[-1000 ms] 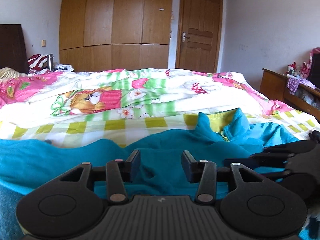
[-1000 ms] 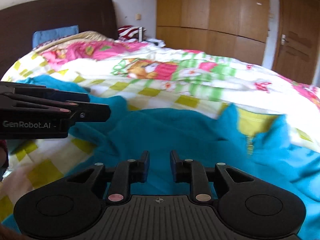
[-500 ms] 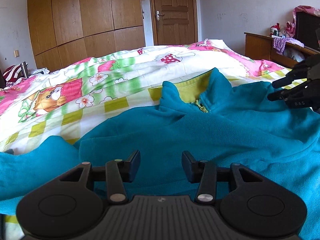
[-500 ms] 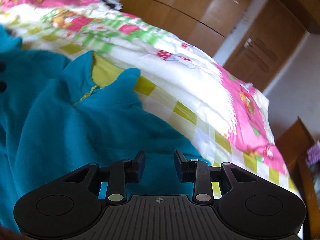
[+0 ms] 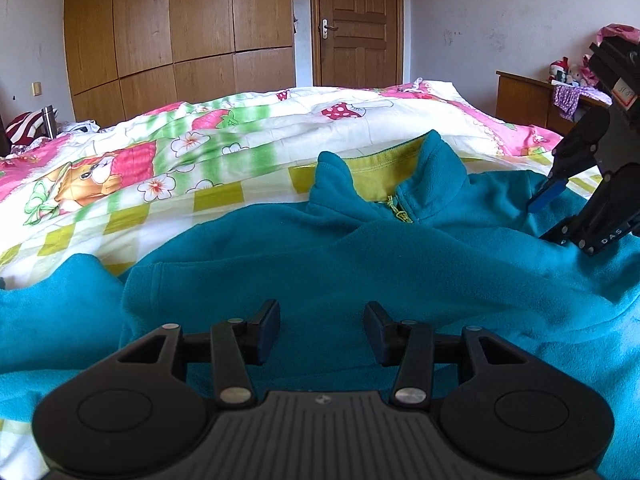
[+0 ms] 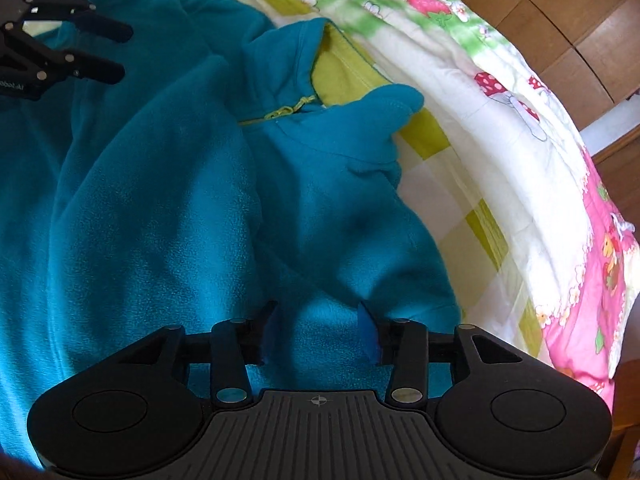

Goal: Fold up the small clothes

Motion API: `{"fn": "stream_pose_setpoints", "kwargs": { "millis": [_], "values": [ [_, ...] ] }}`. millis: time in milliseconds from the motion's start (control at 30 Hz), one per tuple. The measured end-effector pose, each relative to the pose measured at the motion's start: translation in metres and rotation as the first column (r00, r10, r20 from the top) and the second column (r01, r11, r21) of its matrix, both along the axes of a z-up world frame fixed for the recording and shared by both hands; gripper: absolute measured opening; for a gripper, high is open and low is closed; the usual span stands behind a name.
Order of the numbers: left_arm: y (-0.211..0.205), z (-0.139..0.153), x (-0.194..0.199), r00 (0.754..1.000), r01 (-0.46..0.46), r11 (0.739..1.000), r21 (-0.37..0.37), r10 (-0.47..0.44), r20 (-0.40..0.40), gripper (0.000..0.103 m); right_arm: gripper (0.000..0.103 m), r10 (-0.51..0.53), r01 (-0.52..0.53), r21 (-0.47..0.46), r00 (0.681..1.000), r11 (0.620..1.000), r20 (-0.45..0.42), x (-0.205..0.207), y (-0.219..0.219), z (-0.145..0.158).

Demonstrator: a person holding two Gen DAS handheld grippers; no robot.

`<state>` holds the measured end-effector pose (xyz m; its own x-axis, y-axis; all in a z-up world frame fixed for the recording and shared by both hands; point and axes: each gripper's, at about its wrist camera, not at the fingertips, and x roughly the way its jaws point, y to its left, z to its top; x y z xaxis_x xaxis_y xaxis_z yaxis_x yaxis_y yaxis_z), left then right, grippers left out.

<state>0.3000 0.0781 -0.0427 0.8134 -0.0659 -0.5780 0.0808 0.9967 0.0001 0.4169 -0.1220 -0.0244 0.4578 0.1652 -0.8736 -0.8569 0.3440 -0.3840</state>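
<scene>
A teal fleece jacket (image 5: 360, 264) with a yellow-green collar lining (image 5: 384, 168) and zip lies spread on the patterned bedspread (image 5: 180, 160). My left gripper (image 5: 322, 330) hovers open just above the jacket's front, nothing between its fingers. In the right wrist view the same jacket (image 6: 168, 200) fills the frame, collar (image 6: 336, 76) away from me. My right gripper (image 6: 320, 334) is open, low over the fleece near the right sleeve, with fabric between its fingers but not pinched. The right gripper (image 5: 560, 204) also shows at the left view's right edge, and the left gripper (image 6: 116, 52) at the top left.
The bed carries a white, pink and green cartoon quilt (image 6: 500, 120). Wooden wardrobes (image 5: 180, 32) and a closed door (image 5: 356, 24) stand behind the bed. A wooden cabinet (image 5: 532, 100) with toys and cloth is at the right wall.
Both grippers swung toward the jacket's collar side. The right gripper tilted down and dropped low over the sleeve area, its fingers spreading wider. The left gripper stayed open.
</scene>
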Motion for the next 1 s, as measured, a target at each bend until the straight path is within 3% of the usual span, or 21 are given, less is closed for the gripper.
{"fn": "stream_pose_setpoints", "kwargs": {
  "millis": [133,200,267,367,467,600,700,733,800,833,1000],
  "values": [
    [-0.002,-0.001,0.001,1.000,0.000,1.000,-0.006,0.000,-0.005,0.059,0.038,0.064,-0.065,-0.064,0.998,0.996,-0.013,0.004,0.013,-0.010],
    [-0.002,-0.003,0.002,1.000,0.004,1.000,-0.011,-0.004,-0.013,0.061,0.033,0.036,-0.038,-0.054,0.999,0.998,-0.035,0.006,0.013,-0.010],
    [-0.002,-0.005,0.002,1.000,0.002,1.000,-0.011,-0.002,-0.015,0.061,0.014,0.008,-0.009,-0.026,0.999,1.000,-0.049,0.003,0.012,-0.010],
    [-0.001,-0.006,0.001,1.000,-0.005,1.000,-0.014,0.004,-0.012,0.062,0.008,-0.035,0.035,-0.003,0.999,0.999,0.009,-0.010,0.009,-0.009],
    [0.000,-0.005,-0.001,1.000,-0.012,1.000,-0.021,0.012,0.000,0.062,0.002,-0.147,0.143,0.074,0.988,0.987,0.051,-0.006,0.000,0.006],
    [0.002,-0.005,0.002,0.999,-0.051,0.998,-0.031,0.052,0.017,0.063,0.002,-0.337,0.300,0.213,0.927,0.930,0.165,0.002,-0.019,0.026],
    [0.002,-0.015,0.008,0.998,-0.058,0.998,0.010,0.058,-0.012,0.065,0.003,-0.507,0.442,0.331,0.851,0.834,0.141,0.019,-0.035,0.022],
    [0.001,-0.017,0.008,0.999,-0.051,0.998,0.020,0.051,-0.011,0.065,0.005,-0.527,0.472,0.314,0.842,0.824,0.117,0.023,-0.033,0.013],
    [0.001,-0.014,0.005,0.999,-0.053,0.998,0.028,0.053,-0.011,0.066,0.011,-0.508,0.455,0.275,0.846,0.847,0.164,0.017,-0.025,0.003],
    [0.002,-0.012,0.004,0.998,-0.055,0.998,0.027,0.056,-0.011,0.066,0.013,-0.499,0.434,0.293,0.843,0.852,0.203,0.008,-0.023,0.006],
    [0.014,-0.007,-0.004,0.996,-0.080,0.996,0.028,0.081,-0.027,0.066,0.018,-0.529,0.408,0.440,0.826,0.800,0.196,-0.036,-0.042,0.034]
  ]
}}
